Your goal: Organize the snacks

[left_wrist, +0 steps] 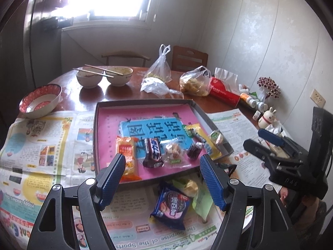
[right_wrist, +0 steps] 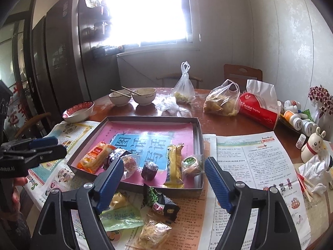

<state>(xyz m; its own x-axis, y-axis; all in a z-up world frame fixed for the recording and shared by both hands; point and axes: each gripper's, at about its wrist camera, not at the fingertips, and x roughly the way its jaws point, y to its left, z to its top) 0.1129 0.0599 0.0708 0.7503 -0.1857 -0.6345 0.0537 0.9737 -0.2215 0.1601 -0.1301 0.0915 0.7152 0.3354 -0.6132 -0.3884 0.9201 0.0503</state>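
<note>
Left claw (left_wrist: 162,164) agape, tilted down over tray (left_wrist: 145,102), nothing gripped

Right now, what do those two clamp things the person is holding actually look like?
Both are alike: the left gripper and the right gripper each have two black plastic arms with triangular cut-outs and round silver pivot screws, ending in blue ribbed finger pads. Seen from the side, the right gripper's black body carries a boxy camera housing; the left one's bears white lettering.

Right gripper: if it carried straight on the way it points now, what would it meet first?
Probably the small dark wrapped candy in the tray, centred between the open right gripper fingers. Depth is unclear.
</note>
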